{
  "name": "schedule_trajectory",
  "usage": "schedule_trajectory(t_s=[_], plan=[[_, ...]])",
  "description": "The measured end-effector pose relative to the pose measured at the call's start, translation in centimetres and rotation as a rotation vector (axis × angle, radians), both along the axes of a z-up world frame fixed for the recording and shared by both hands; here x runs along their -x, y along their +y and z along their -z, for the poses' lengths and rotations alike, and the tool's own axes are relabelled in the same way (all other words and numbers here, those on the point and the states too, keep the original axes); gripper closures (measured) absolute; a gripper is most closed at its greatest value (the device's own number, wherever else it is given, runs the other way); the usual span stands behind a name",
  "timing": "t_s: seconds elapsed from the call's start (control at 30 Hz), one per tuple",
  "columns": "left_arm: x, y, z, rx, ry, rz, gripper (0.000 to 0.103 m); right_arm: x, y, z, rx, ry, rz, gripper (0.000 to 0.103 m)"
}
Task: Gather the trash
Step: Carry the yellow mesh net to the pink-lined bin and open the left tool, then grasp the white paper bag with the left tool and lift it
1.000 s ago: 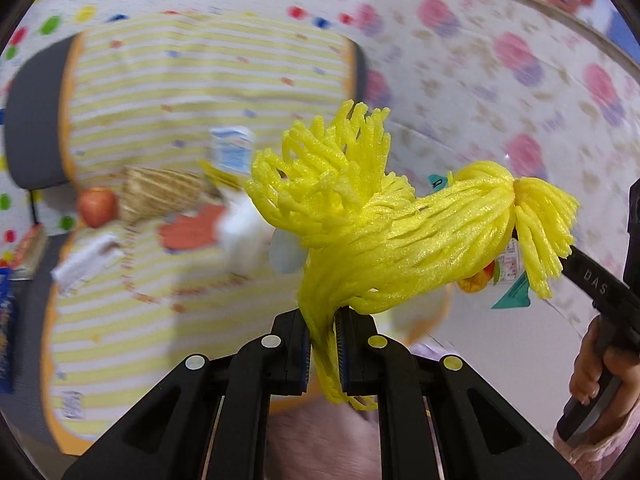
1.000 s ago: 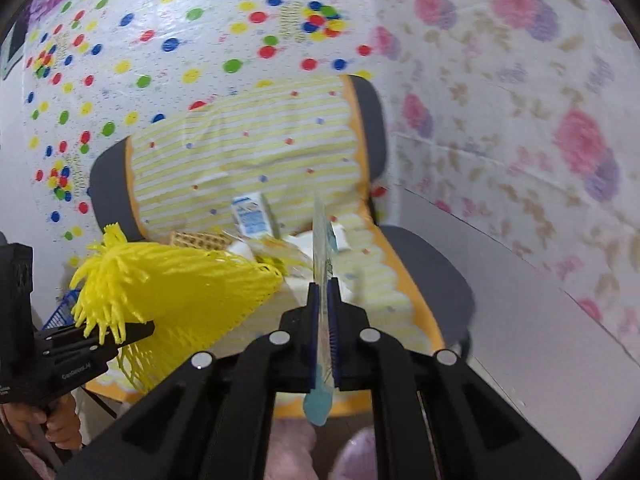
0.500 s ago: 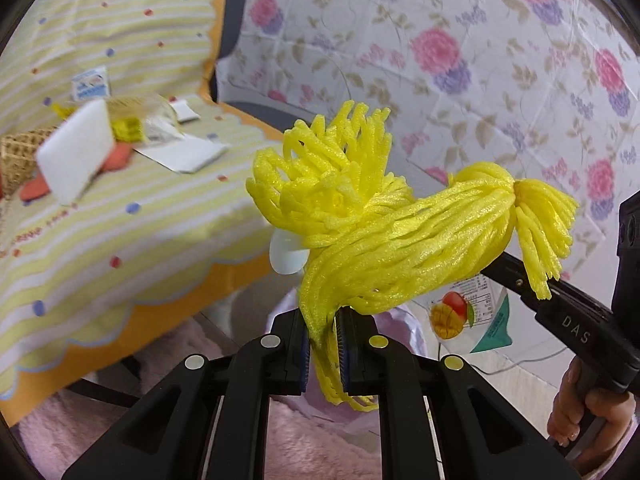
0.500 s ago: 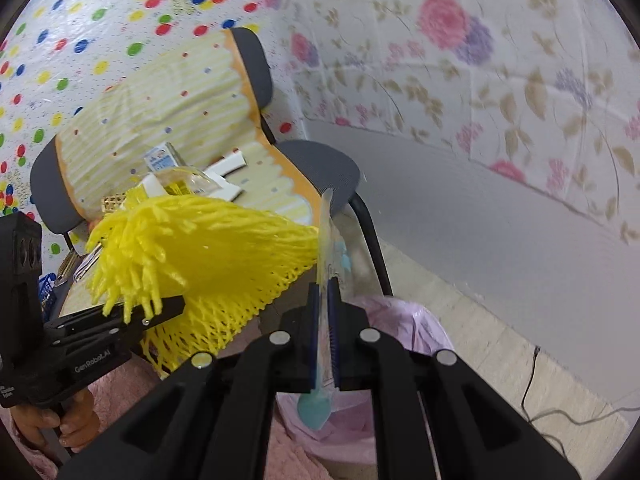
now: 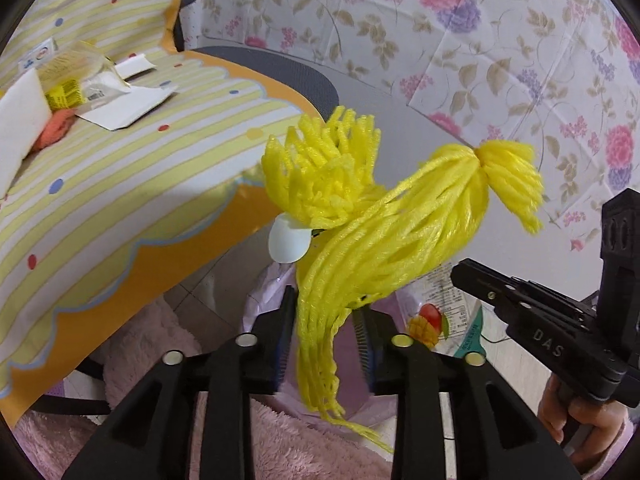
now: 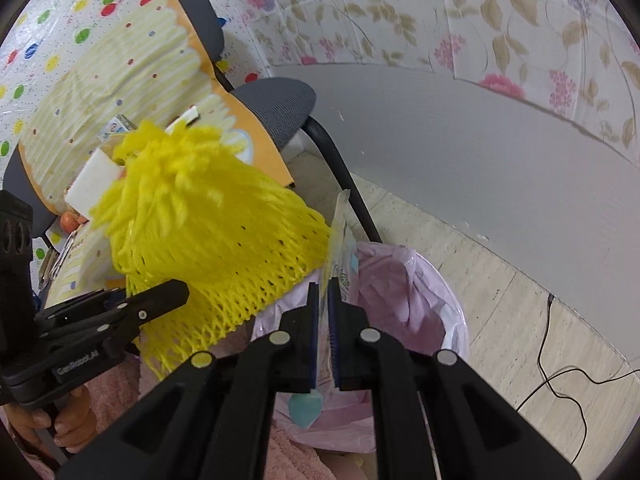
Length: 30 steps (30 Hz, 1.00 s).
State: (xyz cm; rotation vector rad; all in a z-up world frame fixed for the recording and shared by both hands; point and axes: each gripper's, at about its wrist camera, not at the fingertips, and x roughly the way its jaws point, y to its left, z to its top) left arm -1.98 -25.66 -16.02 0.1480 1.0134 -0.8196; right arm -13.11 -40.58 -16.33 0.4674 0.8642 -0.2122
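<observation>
the yellow foam net [image 5: 384, 216] hangs between the left gripper [image 5: 326, 344] jaws, which have just been opening and no longer press it. the right gripper [image 6: 324, 312] pinches a flat plastic wrapper [image 6: 340, 248] over the pink-lined trash bin [image 6: 404, 280]. beside it stands a chair with a striped yellow cover [image 5: 120, 176].

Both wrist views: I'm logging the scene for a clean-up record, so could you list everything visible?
Yellow foam fruit net: one, between the left tongs' parted pads, above the bin.
Clear plastic wrapper with mango picture: one, clamped in right tongs.
Pink-lined trash bin: one, on floor below both tongs.
Grey chair with yellow striped cover: one, left.
White foam block: one, on chair.
Orange scrap: one, beside block.
White paper: one, on chair.
Black cable: one, on floor.
Left tongs: black, just been opening.
Right tongs: black, shut.
Hand: holding left tongs.
</observation>
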Motion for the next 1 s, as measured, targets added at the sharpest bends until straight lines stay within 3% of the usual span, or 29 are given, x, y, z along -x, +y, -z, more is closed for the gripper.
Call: schedule_trajectory(t_s=[0.13,0.17,0.33,0.53,0.63,1.0], plan=[[-0.2,-0.3,0.3,0.012,0.022,0.017,0.048,-0.3,-0.4,1.2,-0.016,0.041,0.008,0.083],[-0.1,-0.2,0.2,0.021,0.019,0.015,0.048,-0.2,-0.5,1.4,-0.016,0.049,0.014,0.080],[0.4,0.5,-1.1,0.040,-0.021,0.005,0.048,0.5,-0.7,0.2,0.027,0.032,0.047,0.080],[1.3,3.6,-3.6,0.026,-0.142,-0.056,0.048,1.9,-0.5,-3.9,0.097,-0.067,0.069,0.080],[1.5,6.3,-4.7,0.013,-0.202,-0.126,0.048,2.0,0.5,-5.9,0.128,-0.111,0.035,0.080],[-0.5,15.0,-6.8,0.014,-0.219,-0.356,0.048,-3.5,6.9,-9.3,0.142,-0.148,-0.212,0.080]])
